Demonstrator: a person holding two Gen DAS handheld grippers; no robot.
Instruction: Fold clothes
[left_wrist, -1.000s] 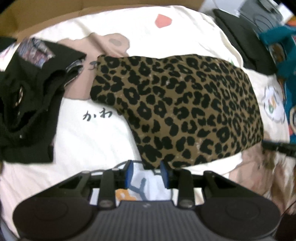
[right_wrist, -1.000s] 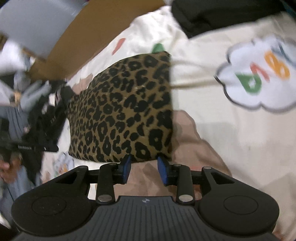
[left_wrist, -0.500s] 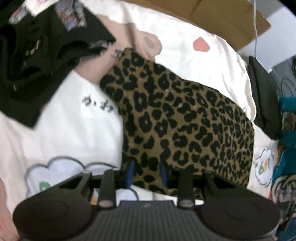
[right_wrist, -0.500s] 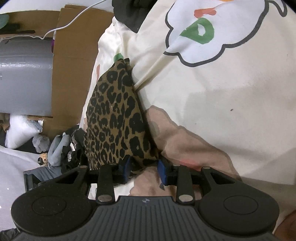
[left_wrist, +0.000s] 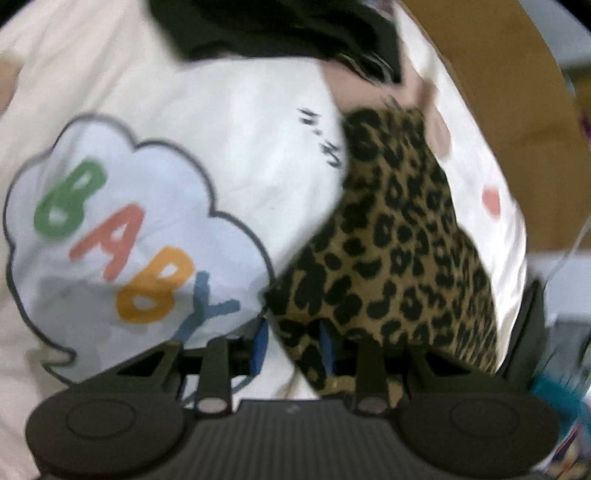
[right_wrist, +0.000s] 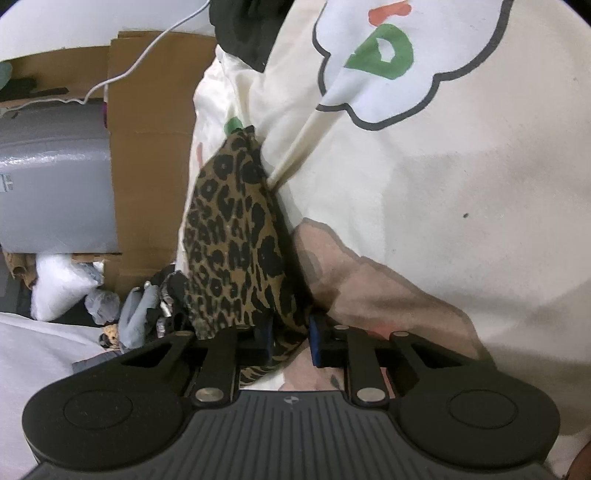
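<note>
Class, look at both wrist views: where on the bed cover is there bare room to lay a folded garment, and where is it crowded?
Free: the cream cover right of the leopard-print garment, below the cloud print. Also the stretch between the BABY cloud and the black clothes. Crowded: around the black clothes and the floor clutter off the bed's edge.

A lived-in home bedroom is suggested. Most of both views is filled by a cream cotton bedsheet (left_wrist: 229, 122) printed with a pale cloud bearing the coloured letters "BABY" (left_wrist: 110, 236). At twelve o'clock in the left wrist view a heap of crumpled black clothes (left_wrist: 280, 29) is seen on the sheet. In the right wrist view, flattened brown cardboard (right_wrist: 155, 122) is seen at ten o'clock beside a grey plastic container (right_wrist: 51, 184), with a thin white cable (right_wrist: 147, 51) trailing across it and white plastic bags (right_wrist: 59, 288) at eight o'clock.
</note>
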